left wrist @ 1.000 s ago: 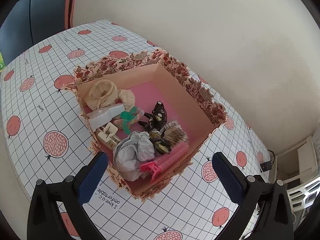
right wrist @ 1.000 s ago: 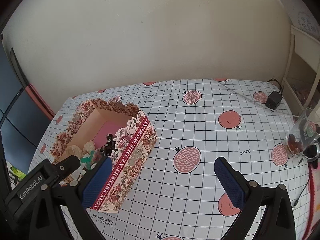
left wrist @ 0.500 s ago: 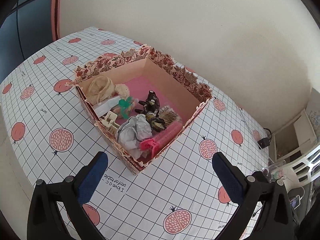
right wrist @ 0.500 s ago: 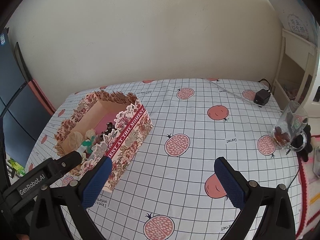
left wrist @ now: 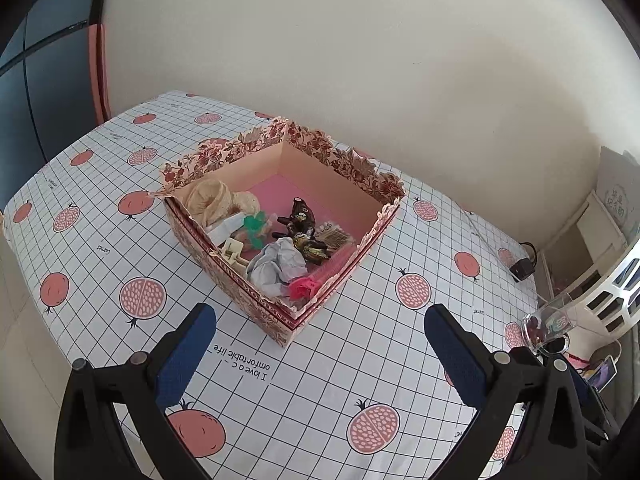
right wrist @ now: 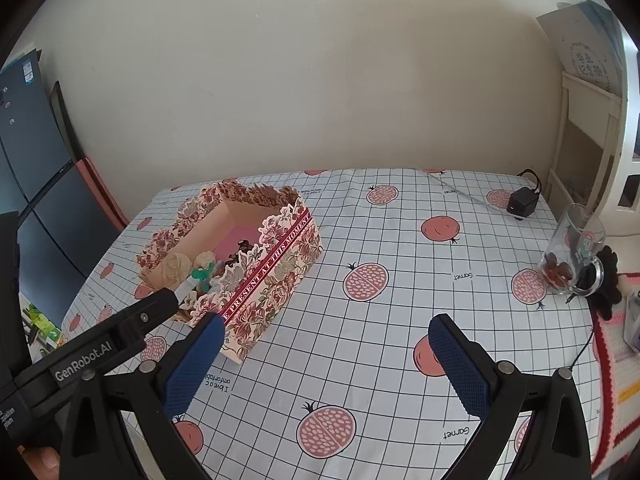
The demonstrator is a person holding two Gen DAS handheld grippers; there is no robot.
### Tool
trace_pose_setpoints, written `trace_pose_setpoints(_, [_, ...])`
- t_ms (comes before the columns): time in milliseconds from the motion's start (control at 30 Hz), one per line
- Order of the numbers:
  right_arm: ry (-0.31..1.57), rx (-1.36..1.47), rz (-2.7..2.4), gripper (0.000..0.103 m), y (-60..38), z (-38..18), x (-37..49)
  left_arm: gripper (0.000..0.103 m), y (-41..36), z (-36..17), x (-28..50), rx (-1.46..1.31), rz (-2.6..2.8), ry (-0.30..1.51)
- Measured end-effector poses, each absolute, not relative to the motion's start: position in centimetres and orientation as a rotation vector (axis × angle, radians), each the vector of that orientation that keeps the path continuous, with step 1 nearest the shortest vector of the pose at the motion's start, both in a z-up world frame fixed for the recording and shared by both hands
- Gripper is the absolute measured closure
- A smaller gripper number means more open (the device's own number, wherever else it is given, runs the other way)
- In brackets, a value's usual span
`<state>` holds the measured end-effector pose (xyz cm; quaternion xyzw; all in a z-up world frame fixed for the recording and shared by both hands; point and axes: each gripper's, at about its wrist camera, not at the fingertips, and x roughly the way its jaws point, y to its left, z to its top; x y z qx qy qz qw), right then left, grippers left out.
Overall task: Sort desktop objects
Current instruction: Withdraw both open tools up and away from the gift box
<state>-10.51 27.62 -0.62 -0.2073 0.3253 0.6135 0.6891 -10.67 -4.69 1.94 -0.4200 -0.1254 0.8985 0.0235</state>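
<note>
Distance has grown since a second ago: we have drawn both claws back from the floral box [left wrist: 224, 256], which sits on the pomegranate tablecloth [right wrist: 392, 320] holding the sorted clutter. Left gripper [left wrist: 320, 344] and right gripper [right wrist: 324, 356] both gape wide, holding nothing.

Floral red-cream box [left wrist: 256, 300], pink floor; white grid tablecloth [right wrist: 400, 320], pomegranate print.

Black hand-held gripper [right wrist: 320, 364], blue ribbed pads [right wrist: 460, 368], "GenRobot.AI" marking.
</note>
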Motion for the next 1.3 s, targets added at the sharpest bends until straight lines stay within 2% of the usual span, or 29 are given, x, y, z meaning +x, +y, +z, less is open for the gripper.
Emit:
trace_pose_setpoints(533, [0.675, -0.455, 1.361, 0.0, 25.1, 0.1, -11.4, 0.0, -4.9, 1.9, -9.1, -1.302, 2.767, -0.366])
trace_pose_setpoints(933, [0.649, -0.446, 1.371, 0.0, 24.1, 0.5, -11.4, 0.0, -4.1, 1.5, -7.3, -1.305, 2.787, -0.239])
trace_pose_setpoints(1300, [0.602, -0.466, 1.401, 0.0, 23.5, 0.7, -12.6, 0.0, -4.9, 1.6, -6.8, -1.298, 2.823, -0.273])
